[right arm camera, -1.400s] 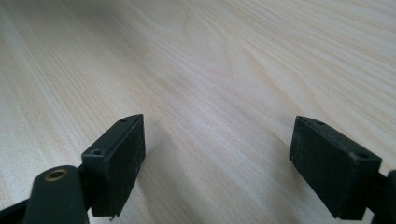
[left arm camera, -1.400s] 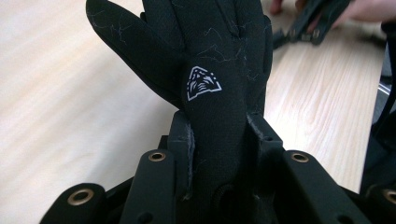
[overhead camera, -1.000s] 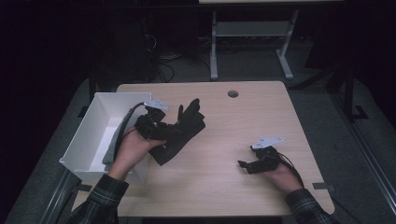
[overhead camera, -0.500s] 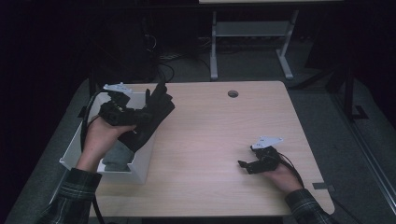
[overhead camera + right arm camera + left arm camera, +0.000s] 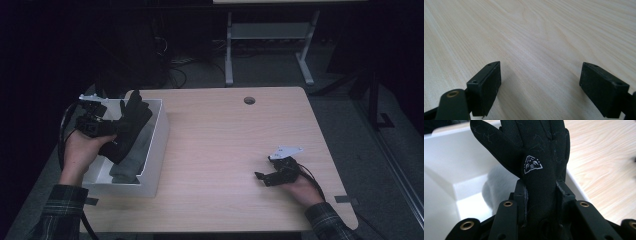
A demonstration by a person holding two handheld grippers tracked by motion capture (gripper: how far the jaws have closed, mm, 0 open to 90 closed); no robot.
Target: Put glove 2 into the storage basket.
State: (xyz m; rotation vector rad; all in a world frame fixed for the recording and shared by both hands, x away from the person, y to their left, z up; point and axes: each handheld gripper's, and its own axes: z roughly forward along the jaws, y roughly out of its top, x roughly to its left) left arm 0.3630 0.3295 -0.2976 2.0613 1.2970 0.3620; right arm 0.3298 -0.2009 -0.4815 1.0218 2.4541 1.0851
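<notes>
I am holding a black fabric glove (image 5: 541, 157) with a small white triangular emblem on its back, pinched across its cuff end between the two black pads of my left gripper (image 5: 102, 131). In the high view the glove (image 5: 129, 127) hangs over the open white rectangular plastic bin (image 5: 159, 145) at roughly nine o'clock on the light wooden bench (image 5: 235, 145), its fingers pointing toward twelve o'clock. The glove looks soft, light and limp; I judge it will fold and droop wherever it is not supported, and it will not slip easily against the pads. The cuff or palm, where the cloth is thickest, seems the surest place to take hold; a single finger would stretch and flop. Inside the bin, beneath the glove, lies a pale grey soft item (image 5: 496, 187), perhaps another piece of cloth; I cannot tell what it is. My right gripper (image 5: 266, 176) rests at about four o'clock on the bench, its jaws spread wide with nothing but bare wood (image 5: 536, 37) between them. A small round dark grommet hole (image 5: 249, 100) sits near twelve o'clock.
</notes>
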